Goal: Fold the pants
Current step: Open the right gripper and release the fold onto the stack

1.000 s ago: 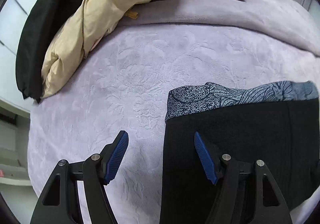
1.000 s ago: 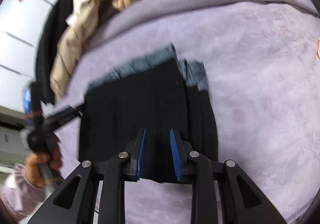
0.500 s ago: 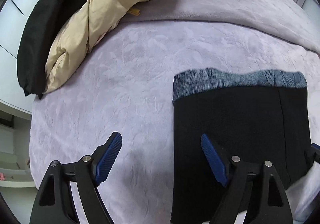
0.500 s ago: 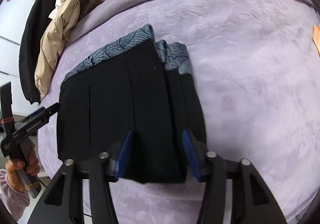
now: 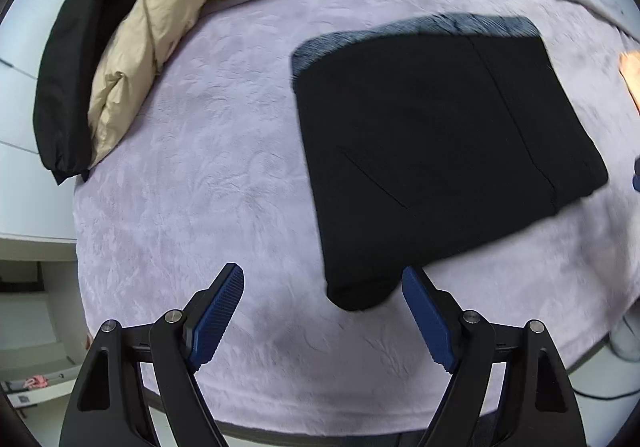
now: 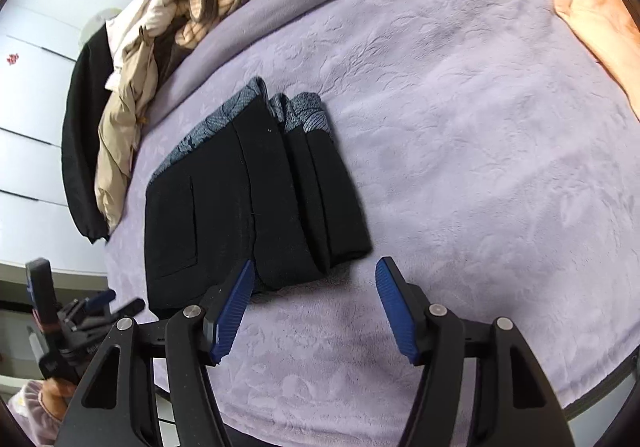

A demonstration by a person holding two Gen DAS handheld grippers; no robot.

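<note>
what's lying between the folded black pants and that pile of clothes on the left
Nothing: in the left wrist view, only bare purple blanket separates the folded pants from the clothes pile.

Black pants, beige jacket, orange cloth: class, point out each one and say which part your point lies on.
black pants (image 6: 224, 207): right wrist view, folded top panel.
beige jacket (image 5: 132, 59): left wrist view, hanging sleeve.
orange cloth (image 6: 596, 19): right wrist view, middle.
</note>
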